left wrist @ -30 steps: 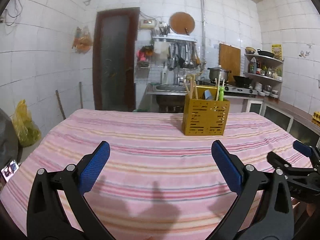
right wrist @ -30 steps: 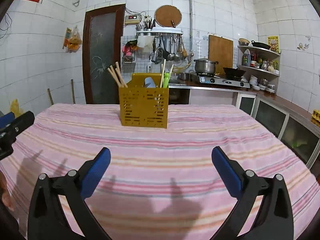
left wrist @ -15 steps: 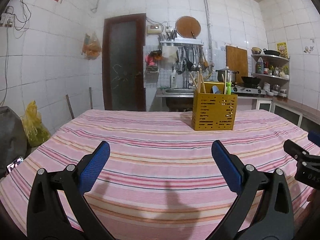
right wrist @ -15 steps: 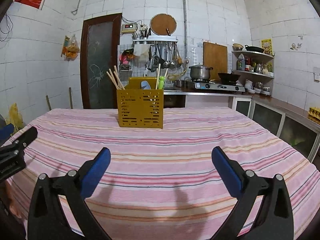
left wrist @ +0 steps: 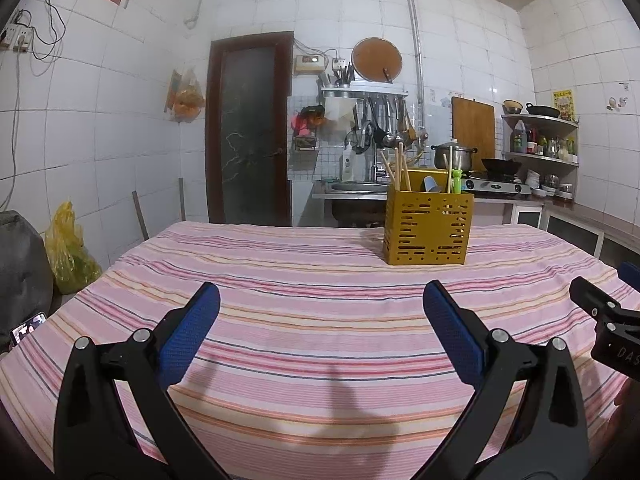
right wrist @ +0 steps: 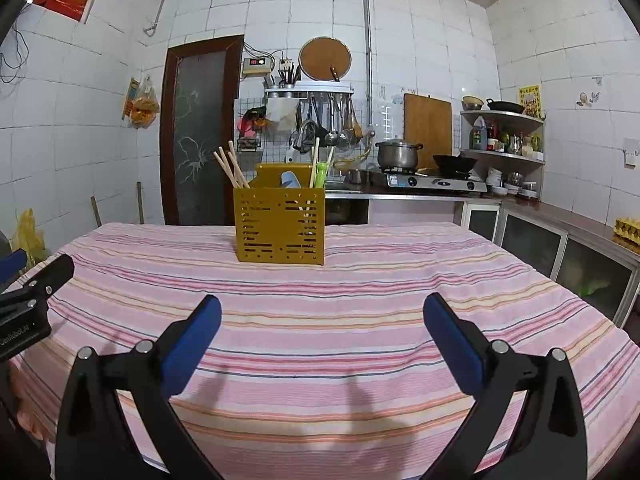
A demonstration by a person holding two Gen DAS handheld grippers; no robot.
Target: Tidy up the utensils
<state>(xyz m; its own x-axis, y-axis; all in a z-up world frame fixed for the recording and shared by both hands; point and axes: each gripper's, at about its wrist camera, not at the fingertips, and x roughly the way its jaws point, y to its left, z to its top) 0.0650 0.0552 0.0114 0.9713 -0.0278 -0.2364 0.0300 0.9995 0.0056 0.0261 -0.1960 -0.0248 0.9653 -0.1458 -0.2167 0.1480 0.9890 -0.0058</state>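
Left claw spread wide and empty above striped counter, right claw likewise spread and empty, yellow caddy upright at far middle, holding chopsticks.

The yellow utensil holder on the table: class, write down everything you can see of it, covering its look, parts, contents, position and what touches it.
The utensil holder is a mustard-yellow box, seemingly metal or plastic, with rows of short slots cut through its front. A taller back panel rises behind the opening. It stands upright on the striped tablecloth, well beyond both open grippers, touched by neither. Inside, wooden chopsticks lean at the left, a pale blue item sits mid-box, and a green utensil stands at the right.
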